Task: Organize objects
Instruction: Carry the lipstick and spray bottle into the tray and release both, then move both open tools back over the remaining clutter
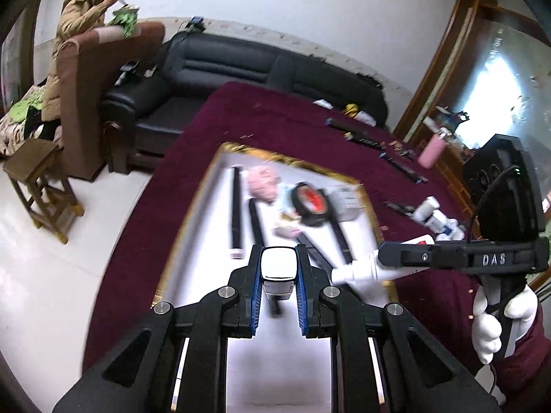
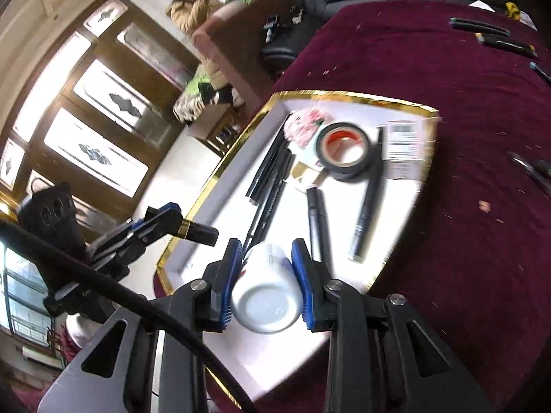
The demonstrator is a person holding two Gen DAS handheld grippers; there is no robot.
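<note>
My left gripper (image 1: 278, 268) is shut on a small black tube with a silver end (image 1: 278, 264); it also shows in the right wrist view (image 2: 199, 231), held over the tray's near-left edge. My right gripper (image 2: 266, 265) is shut on a white tube (image 2: 265, 292); in the left wrist view this tube (image 1: 358, 270) reaches over the tray's right edge. Below lies a white tray with a gold rim (image 1: 193, 206) (image 2: 347, 95) holding a black tape roll (image 1: 310, 204) (image 2: 344, 149), several black pens (image 2: 366, 203), a pink pouch (image 1: 263, 186) and a small white box (image 2: 403, 148).
The tray sits on a dark red cloth-covered table (image 1: 292, 120). More pens (image 1: 358, 134), white tubes (image 1: 434, 215) and a pink bottle (image 1: 430, 153) lie on the cloth to the right. A black sofa (image 1: 213, 65), a wooden stool (image 1: 38, 179) and a seated person (image 1: 79, 17) are beyond.
</note>
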